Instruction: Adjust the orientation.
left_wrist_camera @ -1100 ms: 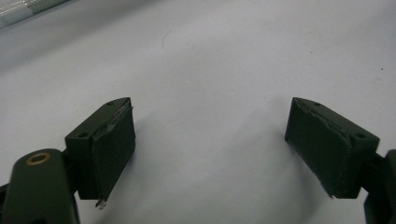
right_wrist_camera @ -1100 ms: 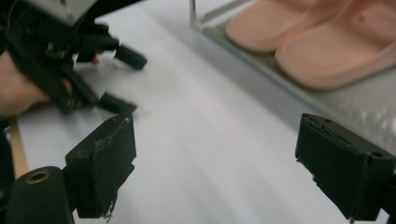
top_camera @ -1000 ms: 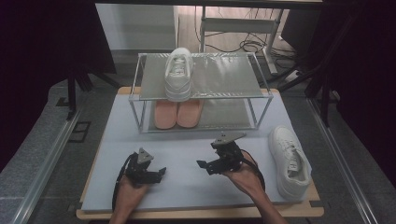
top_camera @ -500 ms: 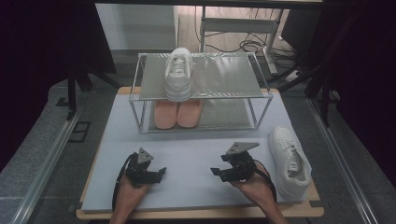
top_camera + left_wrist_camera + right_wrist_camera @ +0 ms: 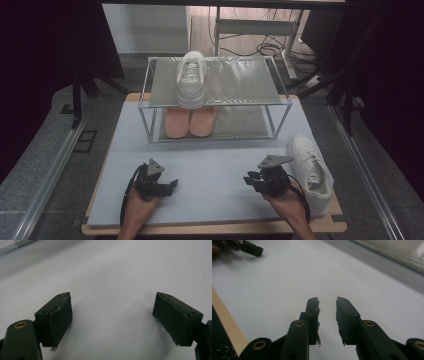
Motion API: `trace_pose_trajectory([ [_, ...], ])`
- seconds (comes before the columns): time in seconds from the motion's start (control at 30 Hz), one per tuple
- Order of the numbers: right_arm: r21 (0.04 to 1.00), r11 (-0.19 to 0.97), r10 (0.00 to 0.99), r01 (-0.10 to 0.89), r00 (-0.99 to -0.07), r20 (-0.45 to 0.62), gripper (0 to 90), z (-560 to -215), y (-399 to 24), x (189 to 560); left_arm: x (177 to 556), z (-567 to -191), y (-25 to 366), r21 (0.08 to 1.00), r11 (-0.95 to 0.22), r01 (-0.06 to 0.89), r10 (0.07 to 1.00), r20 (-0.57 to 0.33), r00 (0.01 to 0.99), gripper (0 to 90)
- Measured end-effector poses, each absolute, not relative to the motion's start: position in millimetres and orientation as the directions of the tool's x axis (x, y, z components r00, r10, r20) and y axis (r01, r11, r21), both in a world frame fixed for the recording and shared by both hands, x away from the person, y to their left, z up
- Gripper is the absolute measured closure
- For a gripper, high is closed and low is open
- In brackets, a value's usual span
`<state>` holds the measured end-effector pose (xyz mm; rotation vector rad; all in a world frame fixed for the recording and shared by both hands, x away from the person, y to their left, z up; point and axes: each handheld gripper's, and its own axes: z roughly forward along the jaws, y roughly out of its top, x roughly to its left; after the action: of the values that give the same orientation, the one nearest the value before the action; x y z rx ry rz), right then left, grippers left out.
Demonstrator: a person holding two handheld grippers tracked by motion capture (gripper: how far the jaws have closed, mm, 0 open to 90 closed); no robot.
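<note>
The right gripper (image 5: pixel 254 178) has slid from mid-mat toward the white sneaker (image 5: pixel 312 172) at the mat's right edge, its jaws just closing to a narrow gap with nothing between them; the sneaker lies just beside it, untouched; the left gripper (image 5: pixel 167 186) rests on the grey mat (image 5: pixel 215 165), jaws spread wide, empty.

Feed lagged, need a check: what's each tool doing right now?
Left tool: open wide, empty.
Right tool: jaws just been closing, narrow gap, nothing between them.
</note>
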<state>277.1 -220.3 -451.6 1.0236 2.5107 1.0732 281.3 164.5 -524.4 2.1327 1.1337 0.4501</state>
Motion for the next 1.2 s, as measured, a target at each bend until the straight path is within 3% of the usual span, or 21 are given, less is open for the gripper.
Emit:
trace_pose_trajectory([
  [0.27,0.713,0.453,0.720,0.535,-0.692,0.062,73.4,-444.4,-240.1,272.0,281.3,-524.5,164.5,0.699,-0.395,0.596,0.827,-0.011,0.562,16.0],
  [0.83,0.711,0.390,0.775,0.586,-0.625,0.090,89.7,-424.7,-283.4,265.0,281.3,-524.5,164.5,0.699,-0.394,0.596,0.828,-0.012,0.561,16.0],
  [1.2,0.730,0.317,0.825,0.605,-0.555,0.102,90.0,-407.4,-317.2,266.7,281.4,-524.5,164.5,0.699,-0.395,0.597,0.828,-0.012,0.561,15.9],
])
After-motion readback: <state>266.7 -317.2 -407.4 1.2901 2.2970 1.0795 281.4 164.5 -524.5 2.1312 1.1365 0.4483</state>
